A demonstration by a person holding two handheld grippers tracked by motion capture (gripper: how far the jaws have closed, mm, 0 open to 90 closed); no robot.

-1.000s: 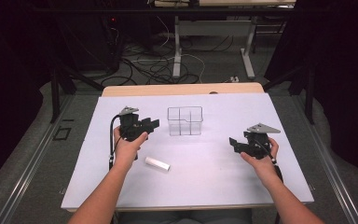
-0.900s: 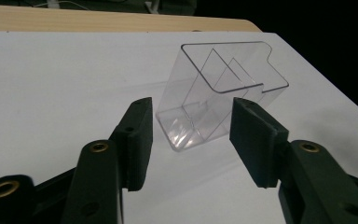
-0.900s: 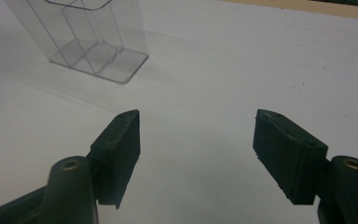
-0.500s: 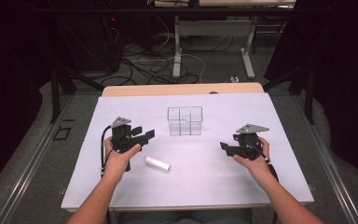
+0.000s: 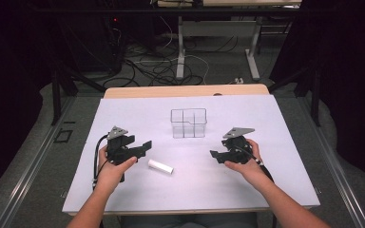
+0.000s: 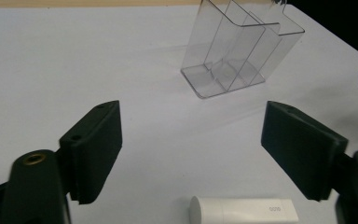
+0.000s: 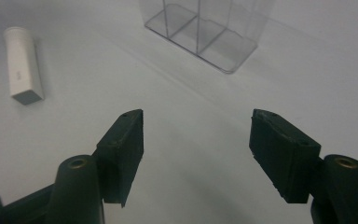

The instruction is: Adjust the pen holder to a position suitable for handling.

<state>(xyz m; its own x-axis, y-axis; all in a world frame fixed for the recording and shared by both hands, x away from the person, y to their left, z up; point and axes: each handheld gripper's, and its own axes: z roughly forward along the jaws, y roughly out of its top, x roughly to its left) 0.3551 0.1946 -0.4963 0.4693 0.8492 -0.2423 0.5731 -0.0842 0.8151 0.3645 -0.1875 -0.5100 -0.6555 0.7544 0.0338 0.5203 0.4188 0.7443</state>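
Beside left tool (image 5: 142, 145), tube (image 5: 160, 166) lengthwise rightward.

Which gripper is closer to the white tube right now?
Left. The left gripper sits just beside the white tube, jaws open toward it. The right gripper is farther off across the sheet, jaws open and holding nothing.
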